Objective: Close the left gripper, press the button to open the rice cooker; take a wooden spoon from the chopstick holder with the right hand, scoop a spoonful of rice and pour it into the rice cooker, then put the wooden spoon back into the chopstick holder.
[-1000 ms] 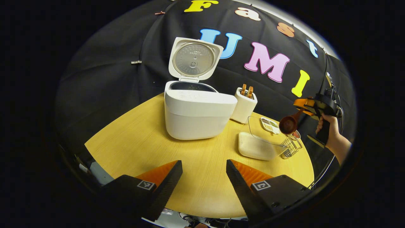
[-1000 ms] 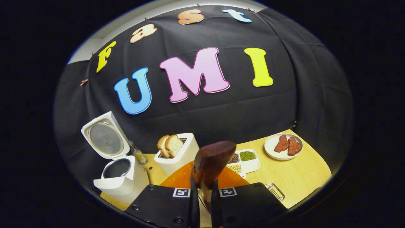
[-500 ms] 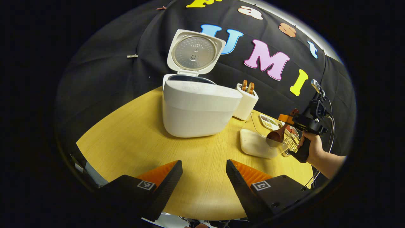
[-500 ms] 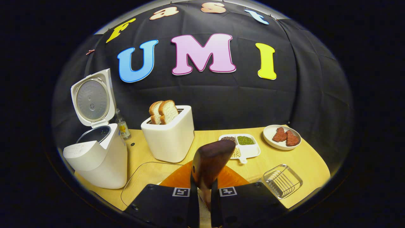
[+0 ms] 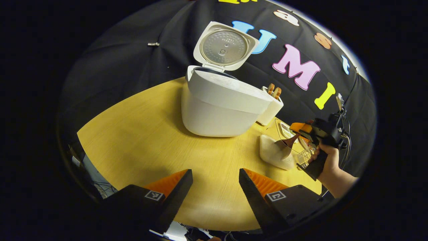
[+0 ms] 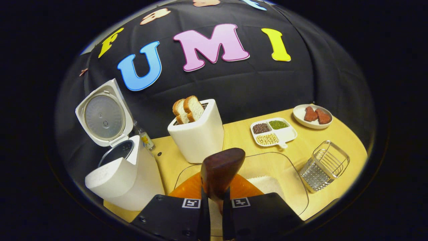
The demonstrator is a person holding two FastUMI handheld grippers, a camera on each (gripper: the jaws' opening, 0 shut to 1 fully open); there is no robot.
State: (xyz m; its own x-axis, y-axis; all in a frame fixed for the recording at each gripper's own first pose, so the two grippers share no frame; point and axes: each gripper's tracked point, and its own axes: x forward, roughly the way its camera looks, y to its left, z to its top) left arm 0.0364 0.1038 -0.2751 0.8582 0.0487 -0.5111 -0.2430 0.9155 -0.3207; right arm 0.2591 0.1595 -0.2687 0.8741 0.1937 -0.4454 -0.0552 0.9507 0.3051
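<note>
Bare yellow table (image 5: 140, 140) spreads ahead of my open left gripper (image 5: 215, 182); my right gripper (image 6: 214, 207) clamps the wooden spoon (image 6: 219, 170) over the rice container (image 6: 294, 174), beside the open rice cooker (image 6: 123, 180).

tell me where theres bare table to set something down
Widest bare patch: the table left of and in front of the rice cooker, up to the open left hand-held gripper. Crowded: the right side, where toaster, clear rice container, wire holder, divided dish and plate cluster.

Staged kitchen booth — black cloth wall (image 6: 267, 87), rice cooker (image 5: 220, 107), toaster (image 6: 197, 134)
</note>
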